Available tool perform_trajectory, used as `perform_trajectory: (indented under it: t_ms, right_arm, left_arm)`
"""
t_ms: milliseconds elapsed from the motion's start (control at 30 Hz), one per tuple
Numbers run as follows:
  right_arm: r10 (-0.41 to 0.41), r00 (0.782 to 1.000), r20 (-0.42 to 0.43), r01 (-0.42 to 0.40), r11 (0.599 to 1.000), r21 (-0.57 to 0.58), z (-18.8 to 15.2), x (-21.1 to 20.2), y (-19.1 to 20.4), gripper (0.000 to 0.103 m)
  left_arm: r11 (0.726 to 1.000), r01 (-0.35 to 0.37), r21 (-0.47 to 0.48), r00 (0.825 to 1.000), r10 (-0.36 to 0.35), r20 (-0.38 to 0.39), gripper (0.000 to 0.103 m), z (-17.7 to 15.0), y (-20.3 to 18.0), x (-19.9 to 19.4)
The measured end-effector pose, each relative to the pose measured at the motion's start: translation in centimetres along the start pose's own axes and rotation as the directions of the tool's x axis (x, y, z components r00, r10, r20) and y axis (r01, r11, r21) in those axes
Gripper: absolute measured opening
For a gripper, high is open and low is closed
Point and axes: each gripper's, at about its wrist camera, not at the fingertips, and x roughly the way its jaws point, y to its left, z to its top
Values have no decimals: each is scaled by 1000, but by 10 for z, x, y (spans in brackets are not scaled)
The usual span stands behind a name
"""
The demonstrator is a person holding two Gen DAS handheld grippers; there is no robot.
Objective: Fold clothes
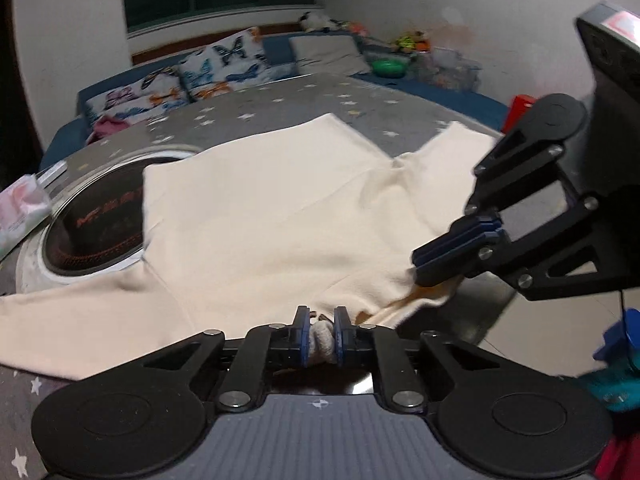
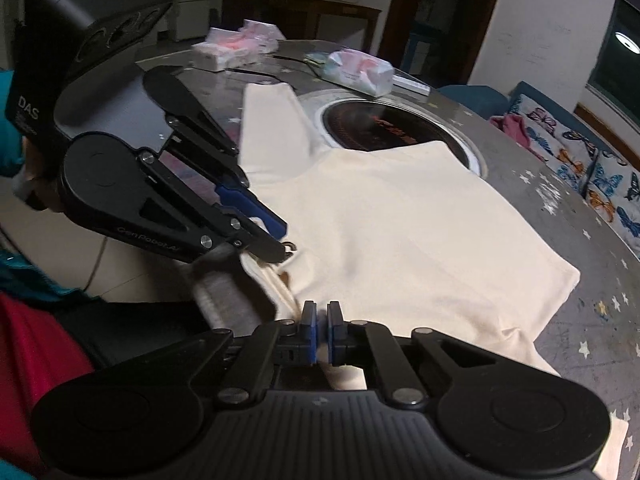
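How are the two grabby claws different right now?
The left gripper pinches a bunched wad of the cream shirt at the collar, while the right gripper pinches a flatter edge. The left gripper's pads sit apart around the cloth; the right gripper's pads nearly touch. Both are shut on the same shirt.

Your left wrist camera sits low at the near table edge, looking across the cream garment (image 1: 280,208) toward the far sofa (image 1: 192,68). Your right wrist camera, equally close, faces leftward over it toward the tissue packs (image 2: 240,46). Both share the garment and the inset round cooktop (image 1: 100,224).
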Motion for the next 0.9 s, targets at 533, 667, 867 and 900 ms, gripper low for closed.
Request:
perform_trajectory:
  t_ms: [533, 667, 867, 900]
  right_arm:
    - [-98, 995, 34, 94, 989, 110, -1, -9, -36, 18]
    - [-115, 993, 14, 112, 985, 134, -6, -3, -41, 19]
    - [-137, 990, -18, 138, 976, 168, -14, 8, -49, 26]
    - [-140, 990, -23, 142, 975, 173, -16, 10, -50, 26]
  left_arm:
    - [998, 4, -59, 1000, -3, 24, 19, 27, 29, 1]
    - [981, -47, -186, 997, 58, 54, 19, 46, 55, 20]
    - [924, -150, -353, 985, 170, 27, 18, 50, 94, 49]
    - [912, -177, -369, 981, 195, 10, 18, 47, 100, 53]
